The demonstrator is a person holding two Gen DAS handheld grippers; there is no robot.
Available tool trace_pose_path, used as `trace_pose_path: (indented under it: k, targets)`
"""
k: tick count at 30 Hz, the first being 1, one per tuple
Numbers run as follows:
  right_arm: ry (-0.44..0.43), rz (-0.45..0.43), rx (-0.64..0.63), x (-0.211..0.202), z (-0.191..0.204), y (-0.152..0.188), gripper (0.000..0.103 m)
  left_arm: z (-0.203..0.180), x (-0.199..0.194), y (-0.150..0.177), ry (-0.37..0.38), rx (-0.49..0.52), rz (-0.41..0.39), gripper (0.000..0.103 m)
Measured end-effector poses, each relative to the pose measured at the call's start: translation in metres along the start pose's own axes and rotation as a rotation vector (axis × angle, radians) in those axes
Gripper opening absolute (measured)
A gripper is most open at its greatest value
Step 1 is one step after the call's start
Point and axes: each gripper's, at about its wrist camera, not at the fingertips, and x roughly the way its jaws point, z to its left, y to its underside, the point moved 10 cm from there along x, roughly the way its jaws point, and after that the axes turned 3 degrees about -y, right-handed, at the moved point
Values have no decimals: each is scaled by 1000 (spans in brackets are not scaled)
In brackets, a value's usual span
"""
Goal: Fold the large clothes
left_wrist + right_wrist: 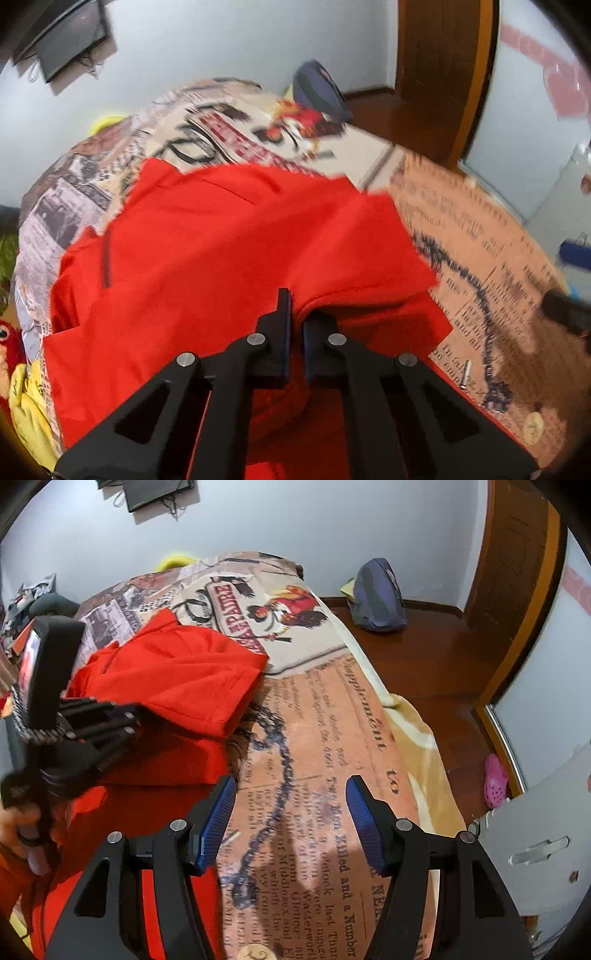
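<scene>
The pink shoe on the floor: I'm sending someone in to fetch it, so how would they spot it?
Start at the bed with the newspaper-print blanket and look past its right side to the dark wooden floor. There, by the foot of the pale sliding door, lies a small bright pink perforated clog. It is the only pink thing on that floor; the dark blue bag sits farther off, against the wall.

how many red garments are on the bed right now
1 that I can make out: the red garment lies rumpled on the newspaper-print bedspread, with the left gripper pinching its near edge. More could be hidden in its folds.
</scene>
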Motion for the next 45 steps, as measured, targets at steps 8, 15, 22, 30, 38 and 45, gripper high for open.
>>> trace_pose_path:
  k: [8, 15, 22, 30, 38, 45]
  targets:
    - [-35, -24, -44, -2, 37, -22, 58, 101, -89, -13, -18, -174, -163, 3]
    - [-69, -23, -91, 16, 83, -45, 58, 186, -125, 19, -109, -261, -201, 3]
    - [-111, 125, -91, 76, 117, -32, 58, 230, -101, 90, -149, -362, -120, 3]
    - [-76, 196, -157, 104, 129, 5, 60, 259, -49, 185, -163, -467, 79, 13]
    - [-90, 196, -149, 104, 128, 6, 61, 295, -42, 234, -163, -631, 117, 39]
    - [-59, 180, -161, 106, 130, 5, 62, 321, -52, 271, -235, -666, 159, 39]
